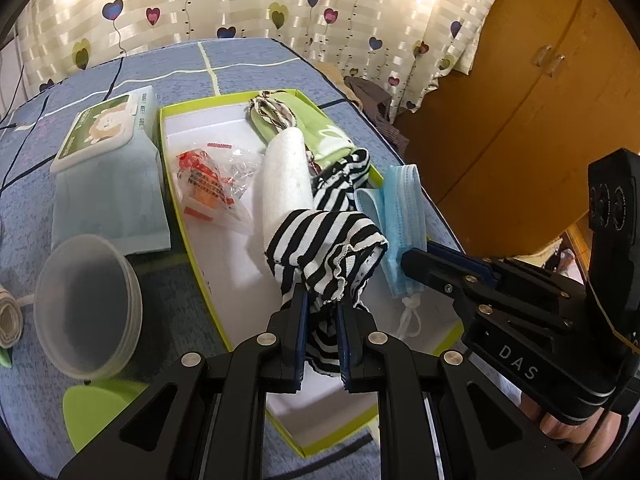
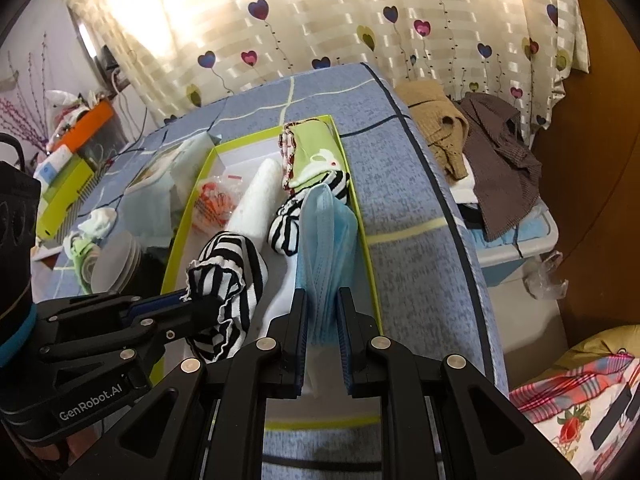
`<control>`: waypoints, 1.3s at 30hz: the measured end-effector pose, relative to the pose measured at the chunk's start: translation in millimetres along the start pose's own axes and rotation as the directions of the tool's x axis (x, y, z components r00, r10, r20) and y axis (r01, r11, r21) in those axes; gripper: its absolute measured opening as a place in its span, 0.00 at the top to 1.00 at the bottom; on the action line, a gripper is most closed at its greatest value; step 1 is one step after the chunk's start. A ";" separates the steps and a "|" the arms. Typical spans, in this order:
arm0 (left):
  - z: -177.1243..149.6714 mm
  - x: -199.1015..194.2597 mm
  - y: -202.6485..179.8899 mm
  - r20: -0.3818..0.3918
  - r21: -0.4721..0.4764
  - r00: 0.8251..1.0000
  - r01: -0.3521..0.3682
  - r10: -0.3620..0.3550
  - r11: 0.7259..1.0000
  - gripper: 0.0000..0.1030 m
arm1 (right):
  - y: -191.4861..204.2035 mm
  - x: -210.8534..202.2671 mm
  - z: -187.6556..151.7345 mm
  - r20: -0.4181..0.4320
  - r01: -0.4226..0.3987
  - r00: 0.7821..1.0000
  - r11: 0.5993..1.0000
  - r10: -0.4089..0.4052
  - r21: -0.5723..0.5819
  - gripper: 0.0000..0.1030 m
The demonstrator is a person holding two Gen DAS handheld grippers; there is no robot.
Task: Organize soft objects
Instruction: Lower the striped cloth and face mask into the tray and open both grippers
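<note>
A shallow box with a lime-green rim (image 1: 172,184) (image 2: 188,216) lies on the blue table. Inside it are a green cloth (image 1: 304,128) (image 2: 316,152), a white roll (image 1: 286,168) (image 2: 256,196), a clear plastic packet with red print (image 1: 208,184) (image 2: 216,200) and a black-and-white striped sock (image 1: 340,168) (image 2: 288,228). My left gripper (image 1: 322,304) (image 2: 196,300) is shut on a second striped sock (image 1: 324,244) (image 2: 228,264), held over the box. My right gripper (image 2: 322,300) (image 1: 408,258) is shut on a blue face mask (image 2: 326,236) (image 1: 400,216) at the box's right wall.
Left of the box sit a pale blue wet-wipes pack (image 1: 108,160) and a stack of translucent plastic bowls (image 1: 88,304) (image 2: 116,260). Clothes are heaped on a bin (image 2: 480,152) past the table's right edge. A heart-patterned curtain (image 1: 280,0) hangs behind.
</note>
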State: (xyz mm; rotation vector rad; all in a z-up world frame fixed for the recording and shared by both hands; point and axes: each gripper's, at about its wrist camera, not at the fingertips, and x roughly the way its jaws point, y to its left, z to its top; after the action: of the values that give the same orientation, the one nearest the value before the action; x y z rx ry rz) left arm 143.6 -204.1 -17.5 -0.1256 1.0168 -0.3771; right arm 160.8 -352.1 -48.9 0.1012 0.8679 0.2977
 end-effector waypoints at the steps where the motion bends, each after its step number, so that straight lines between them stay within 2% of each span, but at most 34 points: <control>1: -0.9 -1.0 -0.8 0.001 0.003 1.000 0.001 -0.001 1.000 0.87 | -0.1 -2.2 -1.2 0.002 0.001 1.000 1.000 -0.001 0.001 0.87; 13: -5.0 -3.9 -0.8 0.003 0.007 1.000 0.019 -0.019 1.000 0.87 | 2.6 -7.5 -9.7 -0.003 -0.015 1.000 1.000 0.015 -0.005 0.86; 16: -4.7 -3.1 -1.6 -0.002 0.006 1.000 0.025 -0.025 1.000 0.87 | 3.1 -8.6 -9.2 -0.001 -0.025 1.000 1.000 0.025 -0.001 0.82; 22: -4.9 -2.9 -0.7 -0.008 0.011 0.999 0.034 -0.034 0.999 0.86 | 3.2 -14.9 -9.6 0.016 -0.017 1.000 1.000 0.017 -0.005 0.81; 27: -5.7 -5.8 1.9 0.000 0.004 0.999 0.041 -0.041 0.999 0.82 | 4.1 -17.2 -10.9 0.020 -0.024 1.000 1.000 0.024 -0.010 0.81; 39: 1.8 15.9 4.4 -0.033 -0.025 0.999 -0.008 0.008 1.000 0.81 | 4.0 5.6 -12.2 -0.030 -0.043 0.999 0.999 0.042 -0.017 0.81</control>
State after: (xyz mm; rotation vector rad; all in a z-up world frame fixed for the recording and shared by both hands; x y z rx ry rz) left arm 153.7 -205.9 -30.6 -0.1385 1.0549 -0.3599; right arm 154.1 -347.0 -60.0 0.0993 0.8929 0.3473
